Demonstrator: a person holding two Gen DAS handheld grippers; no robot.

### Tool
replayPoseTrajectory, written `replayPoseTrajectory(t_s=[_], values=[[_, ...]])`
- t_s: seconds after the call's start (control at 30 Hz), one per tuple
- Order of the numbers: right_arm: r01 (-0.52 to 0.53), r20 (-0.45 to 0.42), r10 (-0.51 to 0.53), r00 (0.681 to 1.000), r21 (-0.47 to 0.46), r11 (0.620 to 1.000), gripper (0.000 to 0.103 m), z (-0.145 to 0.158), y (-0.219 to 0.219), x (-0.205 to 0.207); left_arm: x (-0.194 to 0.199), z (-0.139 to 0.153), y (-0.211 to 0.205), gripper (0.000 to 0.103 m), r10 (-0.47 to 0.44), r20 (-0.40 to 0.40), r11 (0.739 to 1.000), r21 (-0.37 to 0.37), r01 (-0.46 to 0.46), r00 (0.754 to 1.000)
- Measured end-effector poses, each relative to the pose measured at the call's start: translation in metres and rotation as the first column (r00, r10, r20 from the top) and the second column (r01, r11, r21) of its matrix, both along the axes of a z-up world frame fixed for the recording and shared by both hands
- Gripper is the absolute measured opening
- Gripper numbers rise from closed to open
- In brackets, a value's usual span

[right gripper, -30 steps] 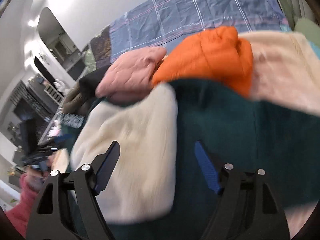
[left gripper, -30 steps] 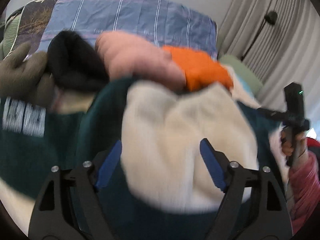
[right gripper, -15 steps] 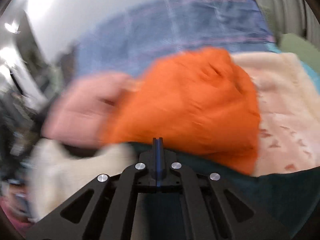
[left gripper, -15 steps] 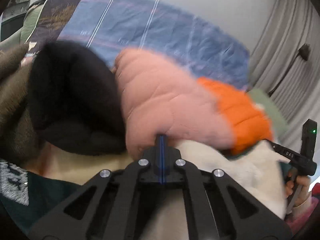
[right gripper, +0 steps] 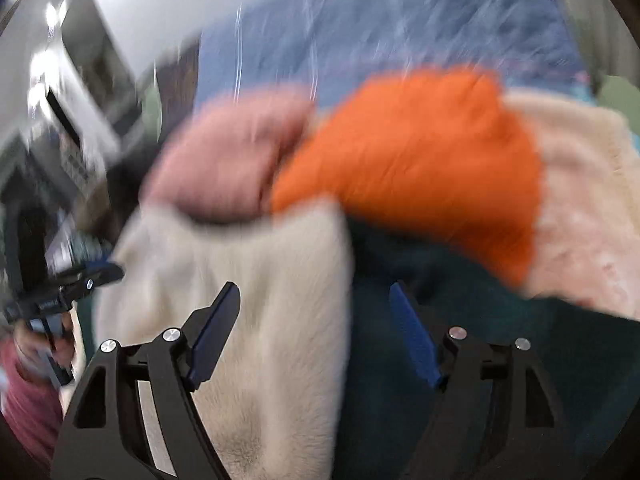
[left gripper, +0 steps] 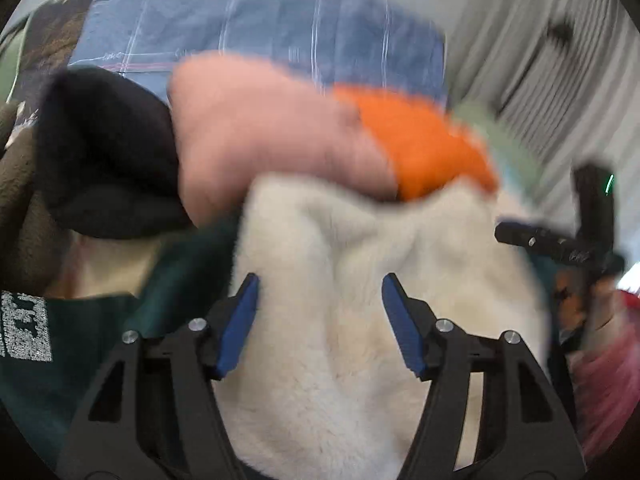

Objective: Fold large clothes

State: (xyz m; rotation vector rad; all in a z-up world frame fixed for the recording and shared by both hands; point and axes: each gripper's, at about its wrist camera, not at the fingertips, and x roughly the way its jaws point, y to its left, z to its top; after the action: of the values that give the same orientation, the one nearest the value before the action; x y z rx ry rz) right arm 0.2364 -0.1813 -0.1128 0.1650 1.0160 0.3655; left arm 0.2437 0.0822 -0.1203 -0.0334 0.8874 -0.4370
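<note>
The fingers of the left gripper (left gripper: 318,320) stand wide apart and hold nothing; between them lies the cream fleece lining (left gripper: 360,300) of the dark green garment (left gripper: 80,360). The right gripper (right gripper: 314,334) is also wide and without load, with its left finger over the cream fleece and its right finger over the green cloth. The garment lies spread in front of both grippers, below a row of folded clothes: a black one (left gripper: 104,160), a pink one (left gripper: 260,136) and an orange one (left gripper: 420,144). Behind them is a blue checked cover (left gripper: 260,28). The garment looks thick, soft and rather heavy, so I judge that it will sag and not slide easily. A hold at an edge or a corner seems better than the fluffy middle.
</note>
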Motion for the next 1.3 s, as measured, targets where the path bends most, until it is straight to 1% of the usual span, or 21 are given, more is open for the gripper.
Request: replayPoseTrajectory(t_s=[0.03, 0.07, 0.1, 0.17, 0.2, 0.33, 0.37, 0.47, 0.5, 0.53, 0.57, 0.6, 0.7, 0.8, 0.87, 0.93, 1.0, 1.07, 1.2, 1.23, 1.3], values=[[0.004, -0.014, -0.005, 1.000, -0.030, 1.000, 0.028, -0.010, 0.008, 0.002, 0.003, -0.012, -0.013, 0.034, 0.008, 0.011, 0.996, 0.092, -0.009, 1.000], [0.001, -0.022, -0.002, 1.000, -0.017, 1.000, 0.011, -0.017, 0.015, 0.004, 0.010, -0.019, -0.020, 0.017, 0.025, 0.011, 0.991, 0.133, -0.026, 1.000], [0.038, -0.003, -0.038, 0.999, -0.002, 0.999, 0.010, -0.016, 0.016, 0.002, 0.015, -0.018, -0.020, 0.012, 0.050, 0.024, 0.991, 0.121, -0.053, 0.998], [0.115, 0.115, -0.122, 0.986, 0.061, 0.991, 0.009, 0.001, 0.008, 0.005, 0.025, -0.004, -0.007, 0.012, 0.124, 0.107, 0.991, 0.042, -0.129, 0.986], [0.117, 0.125, -0.124, 0.984, 0.064, 0.991, 0.009, 0.002, 0.007, 0.010, 0.032, -0.002, -0.007, 0.013, 0.130, 0.128, 0.990, 0.042, -0.136, 0.983], [0.073, 0.186, -0.041, 0.982, -0.166, 0.983, 0.017, -0.050, 0.034, 0.018, 0.040, -0.045, -0.019, 0.015, 0.079, 0.157, 0.985, 0.138, -0.101, 0.984], [0.083, 0.199, -0.050, 0.979, -0.163, 0.983, 0.018, -0.052, 0.033, 0.015, 0.039, -0.046, -0.020, 0.015, 0.079, 0.169, 0.984, 0.142, -0.103, 0.982], [0.110, 0.161, -0.090, 0.983, -0.120, 0.987, 0.046, -0.038, 0.017, 0.008, 0.037, -0.038, -0.017, 0.016, 0.063, 0.153, 0.986, 0.146, -0.085, 0.986], [0.116, 0.149, -0.097, 0.984, -0.124, 0.985, 0.053, -0.033, 0.014, 0.008, 0.030, -0.029, -0.013, 0.021, 0.057, 0.140, 0.986, 0.149, -0.078, 0.989], [0.135, 0.149, -0.114, 0.982, -0.140, 0.981, 0.056, -0.022, 0.009, -0.001, 0.027, -0.022, -0.011, 0.026, 0.063, 0.132, 0.986, 0.146, -0.082, 0.989], [0.163, 0.174, -0.135, 0.975, -0.158, 0.974, 0.056, -0.009, 0.011, -0.012, 0.019, -0.012, -0.008, 0.041, 0.076, 0.135, 0.985, 0.144, -0.095, 0.988], [0.196, 0.224, -0.157, 0.962, -0.166, 0.966, 0.056, 0.009, 0.008, -0.030, 0.004, 0.000, -0.003, 0.045, 0.075, 0.155, 0.987, 0.130, -0.096, 0.985], [0.145, 0.284, -0.116, 0.952, -0.083, 0.986, 0.056, 0.042, 0.013, -0.066, -0.030, 0.030, -0.003, 0.045, 0.051, 0.192, 0.997, 0.039, -0.059, 0.980], [0.026, 0.275, -0.011, 0.961, -0.051, 0.998, 0.056, 0.049, 0.052, -0.091, -0.050, 0.036, -0.019, 0.045, -0.007, 0.146, 0.999, -0.051, 0.015, 0.989], [-0.004, 0.219, 0.036, 0.975, -0.146, 0.989, 0.056, 0.026, 0.080, -0.102, -0.058, 0.015, -0.038, 0.051, -0.047, 0.095, 0.999, -0.004, 0.047, 0.994], [-0.019, 0.101, 0.047, 0.994, -0.266, 0.964, 0.058, -0.035, 0.092, -0.097, -0.057, -0.032, -0.059, 0.053, -0.053, 0.066, 0.980, 0.197, 0.039, 0.996], [0.001, 0.198, 0.060, 0.978, -0.295, 0.956, 0.060, -0.054, 0.094, -0.104, -0.060, -0.057, -0.066, 0.054, -0.075, 0.140, 0.967, 0.251, 0.038, 0.987], [0.004, 0.199, 0.060, 0.978, -0.308, 0.951, 0.060, -0.047, 0.095, -0.106, -0.062, -0.049, -0.067, 0.054, -0.062, 0.138, 0.965, 0.262, 0.024, 0.988], [-0.007, 0.203, 0.064, 0.977, -0.272, 0.962, 0.062, -0.048, 0.086, -0.108, -0.065, -0.039, -0.057, 0.054, -0.043, 0.113, 0.982, 0.186, 0.021, 0.993], [-0.009, 0.206, 0.066, 0.976, -0.264, 0.965, 0.062, -0.046, 0.082, -0.105, -0.067, -0.034, -0.049, 0.054, -0.025, 0.093, 0.989, 0.144, 0.011, 0.995], [-0.017, 0.204, 0.067, 0.977, -0.238, 0.971, 0.063, -0.042, 0.081, -0.106, -0.072, -0.013, -0.019, 0.060, 0.047, 0.053, 0.999, -0.017, -0.046, 0.998]])
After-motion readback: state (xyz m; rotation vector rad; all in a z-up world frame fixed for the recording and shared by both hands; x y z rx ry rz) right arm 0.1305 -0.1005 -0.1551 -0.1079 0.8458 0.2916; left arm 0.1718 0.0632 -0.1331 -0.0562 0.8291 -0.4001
